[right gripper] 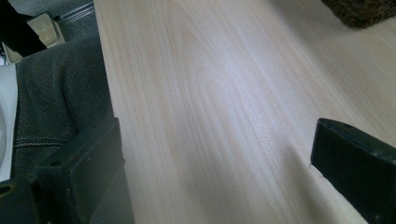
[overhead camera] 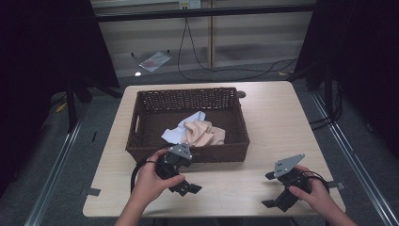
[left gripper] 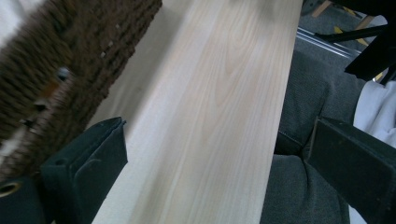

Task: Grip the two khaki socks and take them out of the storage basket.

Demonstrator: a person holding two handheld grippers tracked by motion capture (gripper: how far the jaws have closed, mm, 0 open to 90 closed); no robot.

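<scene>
- High view: my left gripper [overhead camera: 186,186] hovers just before the wicker basket [overhead camera: 141,151] — jaws apart, holding nothing.
- My right gripper [overhead camera: 271,189] — jaws apart over bare table [overhead camera: 263,117].

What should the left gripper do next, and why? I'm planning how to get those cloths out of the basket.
Probably lift the left gripper over the near wall of the basket toward the beige cloth. Its jaws stand open with nothing between them, it sits just outside that wall, and the cloth lies close behind it.
</scene>
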